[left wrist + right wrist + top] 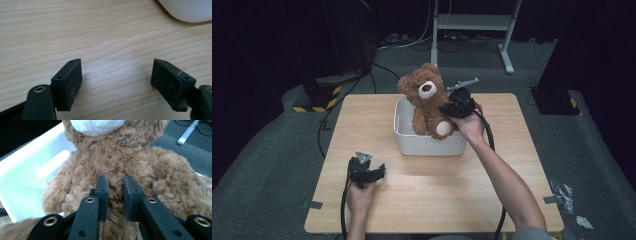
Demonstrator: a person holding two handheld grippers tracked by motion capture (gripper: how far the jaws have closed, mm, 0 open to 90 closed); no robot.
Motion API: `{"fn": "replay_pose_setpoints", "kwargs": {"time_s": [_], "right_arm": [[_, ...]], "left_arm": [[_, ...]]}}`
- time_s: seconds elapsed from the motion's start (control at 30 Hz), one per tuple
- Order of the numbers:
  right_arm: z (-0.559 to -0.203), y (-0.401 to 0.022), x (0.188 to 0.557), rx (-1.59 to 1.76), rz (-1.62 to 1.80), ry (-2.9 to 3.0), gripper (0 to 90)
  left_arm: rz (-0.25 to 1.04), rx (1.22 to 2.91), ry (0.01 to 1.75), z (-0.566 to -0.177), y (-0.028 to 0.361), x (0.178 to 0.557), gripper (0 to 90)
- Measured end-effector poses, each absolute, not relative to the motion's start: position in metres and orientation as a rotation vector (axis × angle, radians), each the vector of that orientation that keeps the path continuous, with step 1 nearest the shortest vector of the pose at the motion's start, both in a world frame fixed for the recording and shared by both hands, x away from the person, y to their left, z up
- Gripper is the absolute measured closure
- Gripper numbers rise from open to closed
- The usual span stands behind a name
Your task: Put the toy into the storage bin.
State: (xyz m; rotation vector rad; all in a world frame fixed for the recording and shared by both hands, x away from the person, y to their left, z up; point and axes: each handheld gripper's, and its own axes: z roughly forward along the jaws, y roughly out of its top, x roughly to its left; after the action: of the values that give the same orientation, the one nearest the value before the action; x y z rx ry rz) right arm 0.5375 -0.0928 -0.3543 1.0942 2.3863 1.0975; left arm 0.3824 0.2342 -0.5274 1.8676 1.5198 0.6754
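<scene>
A brown teddy bear with a pale muzzle sits upright in a white plastic bin at the middle of the wooden table. My right gripper reaches the bear from the right side. In the right gripper view its jaws pinch a tuft of the bear's belly fur, and the right gripper is shut on it. My left gripper rests low over the table at the front left. Its jaws stand wide apart in the left gripper view, where the left gripper has only bare wood between its pads.
The white bin's corner shows at the top right of the left gripper view. Past the table's far edge are a metal stand, cables on the grey floor and a black base with yellow stripes.
</scene>
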Motion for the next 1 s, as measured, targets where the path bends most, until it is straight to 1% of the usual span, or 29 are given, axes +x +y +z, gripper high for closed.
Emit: {"fn": "replay_pose_setpoints", "kwargs": {"time_s": [0.4,0.63,1.0], "right_arm": [[-0.352,-0.094,0.532,1.076,1.118,2.377,76.0],[-0.359,-0.098,0.530,1.082,1.137,2.384,76.0],[-0.362,-0.108,0.525,1.087,1.201,2.363,72.6]], "left_arm": [[0.674,1.865,1.520,-0.527,0.234,0.382,24.9],[0.675,1.868,1.521,-0.527,0.234,0.382,24.9],[0.675,1.864,1.523,-0.528,0.234,0.382,24.9]]}}
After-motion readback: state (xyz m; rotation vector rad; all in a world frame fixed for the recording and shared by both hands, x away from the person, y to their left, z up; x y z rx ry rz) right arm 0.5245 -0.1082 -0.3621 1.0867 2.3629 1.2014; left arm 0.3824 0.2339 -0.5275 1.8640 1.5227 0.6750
